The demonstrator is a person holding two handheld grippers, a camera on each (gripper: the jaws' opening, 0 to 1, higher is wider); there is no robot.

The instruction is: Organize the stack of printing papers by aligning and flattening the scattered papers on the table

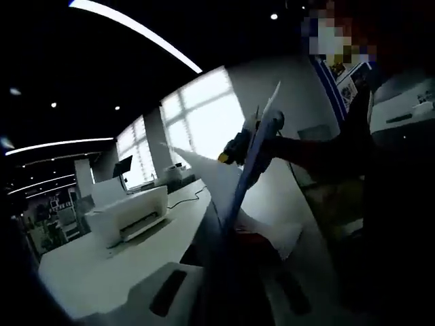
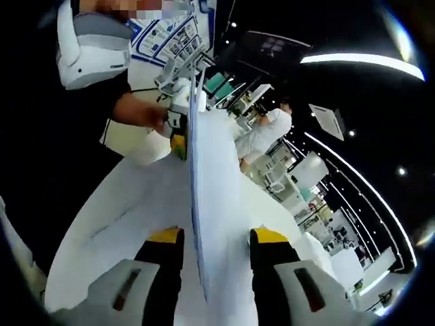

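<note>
Paper stack (image 2: 211,183): held on edge above table (image 2: 122,224), clamped between right gripper (image 2: 216,246) near and left gripper (image 2: 178,129) far. Step: aligning. Next: tap edges square, lay flat.

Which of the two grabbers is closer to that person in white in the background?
Left. The left gripper is at the far end of the papers, with the person in white beyond it; the right gripper is at their near end, farther back.

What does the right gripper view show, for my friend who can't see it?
A stack of white papers stands on edge above a white table, between the right gripper jaws. The left gripper holds its far end.
</note>
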